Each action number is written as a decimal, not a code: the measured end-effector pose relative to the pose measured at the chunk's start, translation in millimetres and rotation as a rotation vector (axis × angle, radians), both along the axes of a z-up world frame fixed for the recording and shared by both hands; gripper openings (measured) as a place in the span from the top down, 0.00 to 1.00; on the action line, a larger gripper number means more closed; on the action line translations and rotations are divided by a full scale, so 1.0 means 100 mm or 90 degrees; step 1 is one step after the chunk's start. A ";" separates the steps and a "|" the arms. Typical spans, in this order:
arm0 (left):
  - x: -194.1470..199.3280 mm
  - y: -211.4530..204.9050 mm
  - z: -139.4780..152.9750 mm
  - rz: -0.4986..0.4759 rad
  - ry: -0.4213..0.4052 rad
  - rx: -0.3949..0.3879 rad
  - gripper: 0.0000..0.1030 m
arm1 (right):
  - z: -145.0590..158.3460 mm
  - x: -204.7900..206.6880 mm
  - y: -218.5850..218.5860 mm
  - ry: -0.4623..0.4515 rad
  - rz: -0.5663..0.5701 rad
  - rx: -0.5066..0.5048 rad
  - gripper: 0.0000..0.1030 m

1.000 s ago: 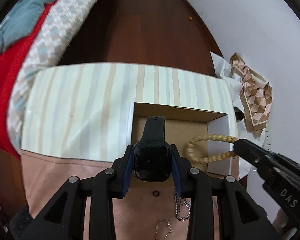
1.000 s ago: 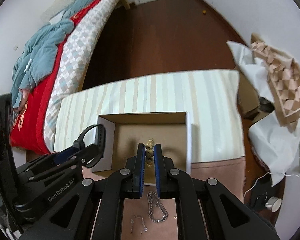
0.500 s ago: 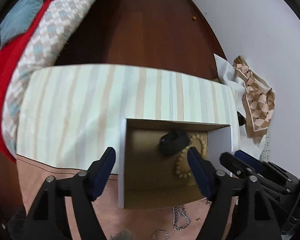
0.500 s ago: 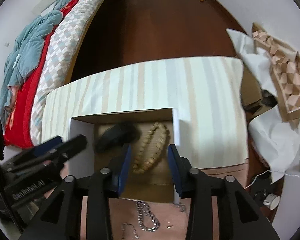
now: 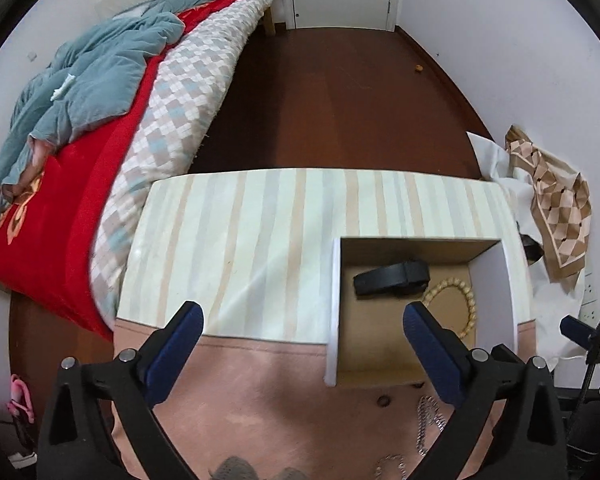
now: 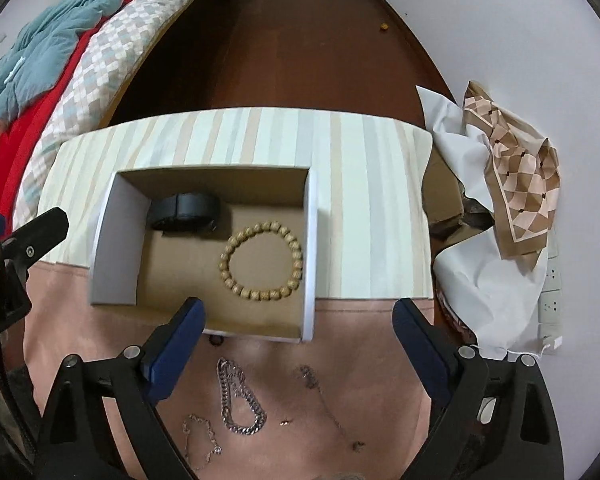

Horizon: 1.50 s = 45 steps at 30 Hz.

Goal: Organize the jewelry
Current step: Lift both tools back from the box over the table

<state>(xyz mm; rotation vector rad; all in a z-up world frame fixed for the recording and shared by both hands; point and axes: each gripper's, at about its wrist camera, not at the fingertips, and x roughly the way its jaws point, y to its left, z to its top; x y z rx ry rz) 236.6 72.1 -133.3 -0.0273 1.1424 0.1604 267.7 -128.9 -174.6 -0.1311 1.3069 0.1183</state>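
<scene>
An open cardboard box (image 6: pixel 308 248) (image 5: pixel 334 312) sits on the table. Inside it lie a black smartwatch (image 6: pixel 186 211) (image 5: pixel 392 278) and a tan bead bracelet (image 6: pixel 260 260) (image 5: pixel 458 304). On the pink cloth in front of the box lie a thick silver chain (image 6: pixel 238 398) (image 5: pixel 430 426), a thin silver chain (image 6: pixel 202 440) and a thin dark chain (image 6: pixel 324 400). My left gripper (image 5: pixel 300 354) is open and empty, above the table left of the box. My right gripper (image 6: pixel 296 350) is open and empty, above the box's near edge.
The table has a striped cloth (image 6: pixel 260 140) at the back and a pink cloth (image 6: pixel 360 360) in front. A bed (image 5: pixel 100 120) stands on the left. White and patterned fabric (image 6: pixel 512 184) is heaped on the right by the wall. Dark wooden floor lies beyond.
Both grippers opened and pulled back and up. The watch left my left gripper and the bracelet left my right gripper; both now lie in the box.
</scene>
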 end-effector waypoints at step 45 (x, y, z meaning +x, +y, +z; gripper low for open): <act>-1.40 -0.06 0.62 0.038 -0.119 0.047 0.01 | 0.81 -1.32 -0.39 -0.127 -0.043 0.085 0.02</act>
